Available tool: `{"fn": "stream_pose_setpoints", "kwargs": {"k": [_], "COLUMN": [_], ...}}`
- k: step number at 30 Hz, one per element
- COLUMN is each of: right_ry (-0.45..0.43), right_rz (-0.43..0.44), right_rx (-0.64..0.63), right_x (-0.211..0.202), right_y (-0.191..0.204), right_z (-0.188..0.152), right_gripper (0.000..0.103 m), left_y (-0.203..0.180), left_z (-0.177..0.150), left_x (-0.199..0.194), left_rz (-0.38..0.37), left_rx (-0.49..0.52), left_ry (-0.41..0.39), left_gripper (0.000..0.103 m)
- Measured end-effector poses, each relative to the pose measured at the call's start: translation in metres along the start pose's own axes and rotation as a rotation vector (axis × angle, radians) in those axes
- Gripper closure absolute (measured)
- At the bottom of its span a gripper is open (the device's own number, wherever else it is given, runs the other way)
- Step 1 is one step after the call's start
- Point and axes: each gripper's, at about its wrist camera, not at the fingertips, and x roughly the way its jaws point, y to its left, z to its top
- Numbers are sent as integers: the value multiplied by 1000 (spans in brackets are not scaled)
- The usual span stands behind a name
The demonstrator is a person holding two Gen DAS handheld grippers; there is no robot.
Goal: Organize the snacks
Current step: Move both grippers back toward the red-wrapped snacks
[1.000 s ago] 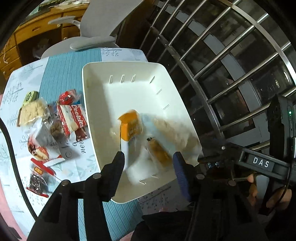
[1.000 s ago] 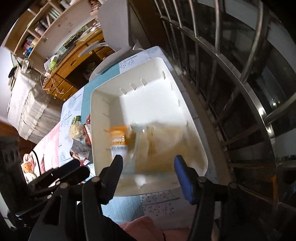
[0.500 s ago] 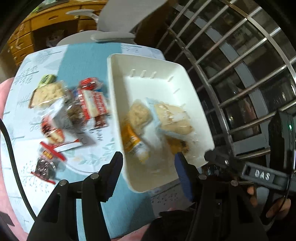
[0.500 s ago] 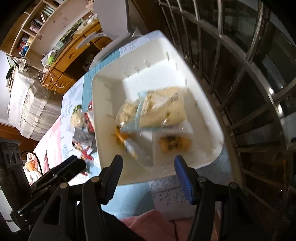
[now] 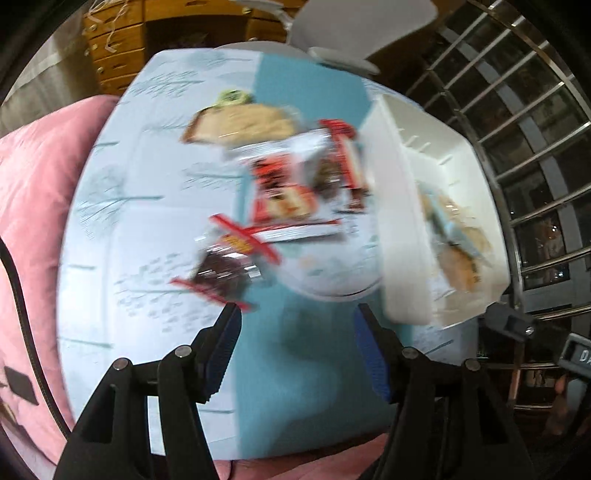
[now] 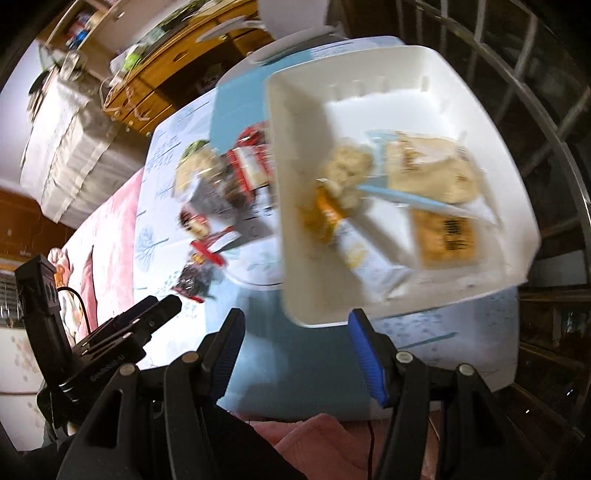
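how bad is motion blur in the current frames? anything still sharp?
Left wrist view: heavy smear across the snack pile and white bin, labels unreadable; the left gripper fingers stay crisp. Right wrist view: milder blur, packets in the bin recognisable, text not; right gripper sharp. Fisheye bends the window bars.

A bin [image 6: 517, 221] is set on the table [image 5: 110, 229], at its right side beside a railing [image 5: 524, 122]. Several snack packets [image 6: 399, 184] are held inside the bin (partly overlapped). More packets [image 5: 288, 192] are scattered on the table just left of the bin. A chair [image 5: 351, 22] is placed behind the table.
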Motion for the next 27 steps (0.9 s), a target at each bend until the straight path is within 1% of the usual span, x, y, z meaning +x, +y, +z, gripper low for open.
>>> {"fn": "stream_pose_setpoints", "kwargs": {"k": [2, 4, 5, 7, 11, 12, 16, 21, 22, 24, 27], "right_ry": [-1, -9, -14, -30, -75, -87, -158, -283, -295, -326, -345], "right_rz": [-2, -10, -16, -33, -66, -71, -104, -152, -159, -185, -180], "right_rx": [-23, -39, -44, -55, -46, -39, -14, -10, -17, -41, -78], "right_x": [4, 9, 10, 14, 19, 20, 23, 26, 28, 34, 42], "right_y": [20, 39, 47, 64, 90, 95, 114, 131, 132, 135, 137], "right_z": [-1, -4, -4, -6, -9, -10, -12, -14, -13, -12, -9], "right_gripper": [45, 44, 43, 37, 33, 30, 24, 23, 23, 23, 23], "left_y": [17, 30, 37, 47, 57, 59, 61, 58, 57, 53, 49], "left_z": [-1, -1, 0, 1, 7, 10, 20, 32, 33, 35, 37], "left_x": [-2, -4, -5, -6, -8, -8, -7, 9, 13, 23, 37], "left_rz": [-2, 0, 3, 7, 5, -3, -26, -55, -56, -57, -66], "left_rx": [-5, 7, 25, 61, 147, 172, 267, 371, 386, 406, 405], "left_ry": [17, 33, 40, 52, 75, 75, 75, 97, 104, 121, 148], "left_gripper": [40, 34, 33, 31, 29, 29, 27, 27, 27, 27, 27]}}
